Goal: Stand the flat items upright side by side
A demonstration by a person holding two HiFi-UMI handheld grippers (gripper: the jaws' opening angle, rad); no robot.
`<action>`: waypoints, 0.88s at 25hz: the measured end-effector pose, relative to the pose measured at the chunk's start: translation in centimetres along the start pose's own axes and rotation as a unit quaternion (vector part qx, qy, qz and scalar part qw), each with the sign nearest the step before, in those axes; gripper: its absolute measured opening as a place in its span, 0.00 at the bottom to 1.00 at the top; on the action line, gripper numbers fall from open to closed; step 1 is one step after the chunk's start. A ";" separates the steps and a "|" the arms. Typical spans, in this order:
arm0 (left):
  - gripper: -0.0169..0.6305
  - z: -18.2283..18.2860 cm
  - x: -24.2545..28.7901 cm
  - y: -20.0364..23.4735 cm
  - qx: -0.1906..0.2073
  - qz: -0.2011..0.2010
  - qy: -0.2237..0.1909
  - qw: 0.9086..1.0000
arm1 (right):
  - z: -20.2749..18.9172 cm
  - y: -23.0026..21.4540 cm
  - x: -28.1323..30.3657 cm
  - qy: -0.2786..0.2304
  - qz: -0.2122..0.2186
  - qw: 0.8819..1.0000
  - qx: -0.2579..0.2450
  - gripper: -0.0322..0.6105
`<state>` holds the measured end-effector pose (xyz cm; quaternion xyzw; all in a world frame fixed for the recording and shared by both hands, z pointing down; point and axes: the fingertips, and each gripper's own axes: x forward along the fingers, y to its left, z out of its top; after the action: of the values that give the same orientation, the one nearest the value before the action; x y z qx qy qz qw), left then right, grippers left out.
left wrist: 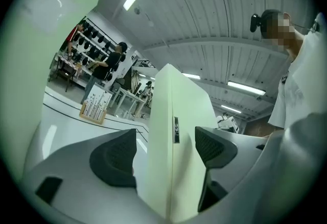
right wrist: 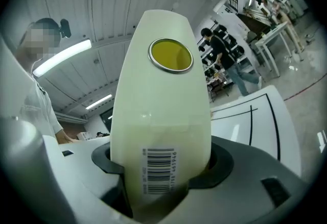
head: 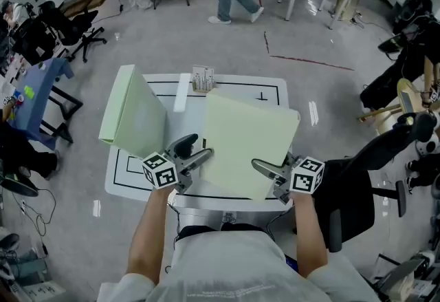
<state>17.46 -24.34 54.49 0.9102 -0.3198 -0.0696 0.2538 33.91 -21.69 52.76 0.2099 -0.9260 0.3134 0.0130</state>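
Right gripper view shows the right claw point(right wrist: 164, 160) pinching the tilted binder point(right wrist: 161, 100) across its broad spine, low down by the barcode, with a pad on each flank. The left claw point(left wrist: 166, 154) is spread around the same binder's opposite edge. One pad sits against it and the other shows a sliver of bench beside it, so it steadies more than it holds. From the head view this binder leans over the middle of the bench point(head: 268, 91), well short of vertical. I cannot tell whether its lower edge rests on the surface. The standing binder point(head: 137, 118) is already up on the left side, and a small rack point(head: 202, 79) sits at the far edge.

The step in hand looks like tipping the leaning binder upright. The spine grip is low on a tall thing, so its top can swing; the squeeze should be firm and the turn slow. The left claw probably serves best as a loose fence on the free edge. The binder should come down parallel to the standing one, close beside it without nudging it and clear of the rack. It is safest to let go only once the bottom edge sits square.
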 end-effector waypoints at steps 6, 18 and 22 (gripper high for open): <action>0.59 3.7 1.0 -1.2 0.088 0.070 -0.009 0.994 | 4.6 0.8 -2.0 -0.043 -0.087 0.993 -0.070 0.58; 0.51 14.2 -2.2 -5.0 0.161 0.151 -0.048 0.974 | 10.3 2.1 -1.0 -0.049 -0.196 0.961 -0.188 0.58; 0.49 15.5 -4.0 -6.0 0.188 0.178 -0.038 0.965 | 11.6 2.9 0.6 -0.043 -0.199 0.956 -0.212 0.58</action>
<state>13.18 -24.33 37.95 0.8666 -0.4935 0.0038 0.0737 33.51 -26.66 41.86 0.3955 -0.9105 0.0915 0.0791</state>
